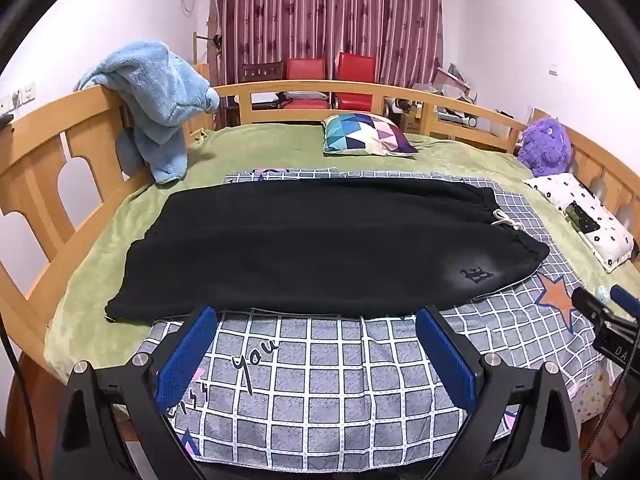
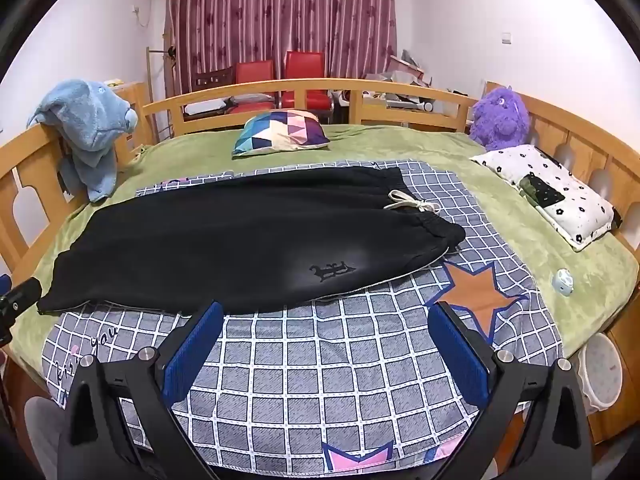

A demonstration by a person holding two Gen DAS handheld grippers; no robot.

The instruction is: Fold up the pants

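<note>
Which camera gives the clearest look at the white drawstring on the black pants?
The right wrist view: the drawstring lies nearer the middle, its bow plain. In the left wrist view it looks smaller, off to the right.

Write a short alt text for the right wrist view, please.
Black fabric pants with a white drawstring lie flat on a grey checked cloth over a green-covered wooden bed. The open right gripper hovers before their near edge.
</note>
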